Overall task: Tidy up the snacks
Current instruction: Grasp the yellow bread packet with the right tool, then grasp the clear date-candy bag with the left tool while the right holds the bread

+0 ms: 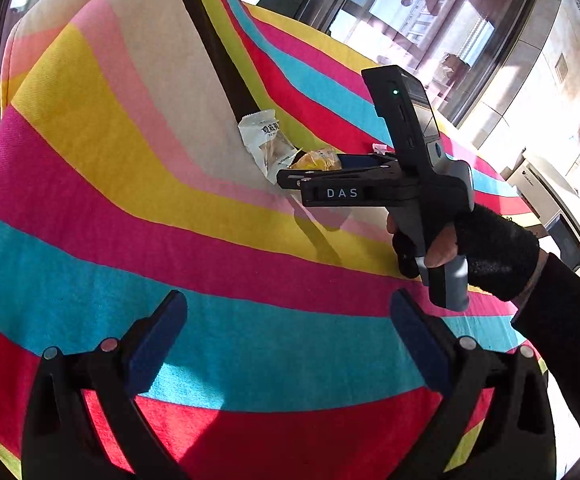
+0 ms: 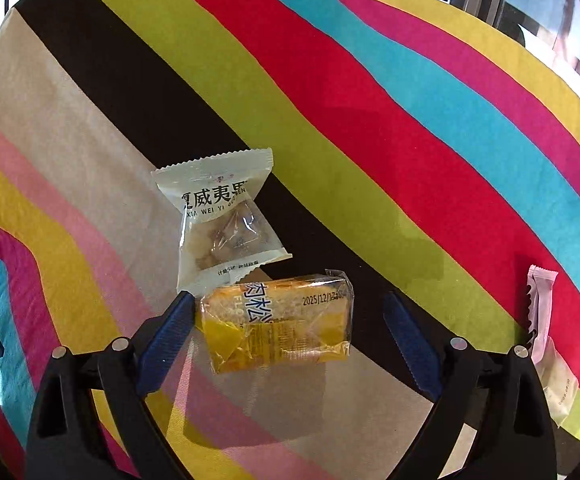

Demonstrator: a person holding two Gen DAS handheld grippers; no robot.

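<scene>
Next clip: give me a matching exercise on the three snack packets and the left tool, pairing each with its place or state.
Things:
1. white packet
2. yellow packet
3. pink packet
4. left tool

Places or states:
A. between the right tool's open jaws
B. at the right edge of the right wrist view, apart from the others
C. open, with only cloth between its jaws
D. lies across the black stripe's edge, just beyond the yellow one

Pairs: 1-D, 2-A, 3-B, 4-C

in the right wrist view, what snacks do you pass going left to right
white macadamia nut packet → yellow pork floss cake packet → pink wrapped snack
</scene>
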